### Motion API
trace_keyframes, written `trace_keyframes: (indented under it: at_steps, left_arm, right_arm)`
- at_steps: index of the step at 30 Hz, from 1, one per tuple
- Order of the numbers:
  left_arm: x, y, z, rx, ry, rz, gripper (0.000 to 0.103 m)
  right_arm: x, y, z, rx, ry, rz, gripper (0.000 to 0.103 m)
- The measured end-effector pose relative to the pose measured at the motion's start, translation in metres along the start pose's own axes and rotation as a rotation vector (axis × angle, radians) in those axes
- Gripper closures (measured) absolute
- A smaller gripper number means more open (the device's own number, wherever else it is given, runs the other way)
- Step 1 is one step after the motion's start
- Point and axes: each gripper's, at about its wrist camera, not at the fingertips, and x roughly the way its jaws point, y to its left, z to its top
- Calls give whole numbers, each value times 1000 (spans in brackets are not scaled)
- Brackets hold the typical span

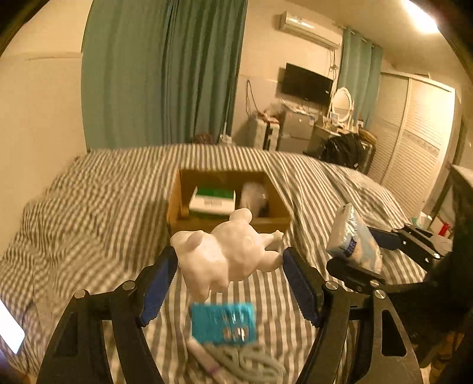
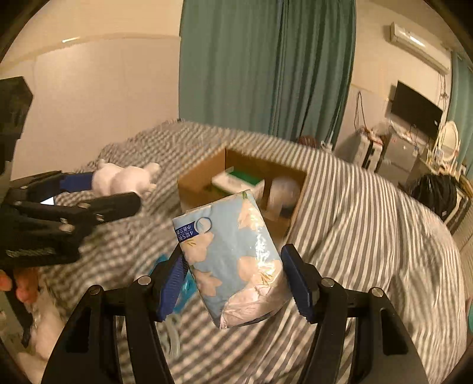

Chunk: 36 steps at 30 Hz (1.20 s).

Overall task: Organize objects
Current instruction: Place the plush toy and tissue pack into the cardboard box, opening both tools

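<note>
Both grippers' fingers clamp loads, left [image 1: 230, 265] a toy [image 1: 227, 254], right [image 2: 233, 274] a tissue pack [image 2: 233, 265]; the box [image 1: 177, 198] lies straight ahead, nearer the left.

**Warm, dim light and motion blur**

Both views carry an amber indoor cast. A ceiling light [image 1: 419, 14] flares at the upper right of the left wrist view. Striped bedding [image 1: 88, 206] smears with motion blur. Fisheye bending curves walls; corners go black.

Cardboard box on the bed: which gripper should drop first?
Left, probably. Its white plush toy hangs just before the brown cardboard box rim, centred. The right gripper, holding the blue floral tissue pack, sits off to the side.
</note>
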Motion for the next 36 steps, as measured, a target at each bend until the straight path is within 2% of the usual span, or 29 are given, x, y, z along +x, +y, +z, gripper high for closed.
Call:
trace_keyframes:
  at_steps: [8, 16, 25, 29, 34, 36]
  left_arm:
    - [55, 10, 50, 14, -9, 49, 28]
    - [121, 23, 83, 32, -3, 88, 28]
    - [187, 43, 83, 2, 38, 77, 28]
    - [210, 47, 76, 7, 71, 73, 28]
    - [228, 48, 72, 11, 79, 59, 28]
    - [232, 45, 72, 32, 75, 74, 27]
  right_arm:
    - [27, -13, 67, -19, -66, 3, 40]
    - [85, -35, 105, -3, -60, 8, 40]
    - [160, -64, 120, 74, -17, 29, 40]
    - [182, -74, 118, 102, -5, 45, 40]
    - [198, -84, 108, 149, 11, 72, 39]
    - [200, -85, 106, 153, 7, 80, 38]
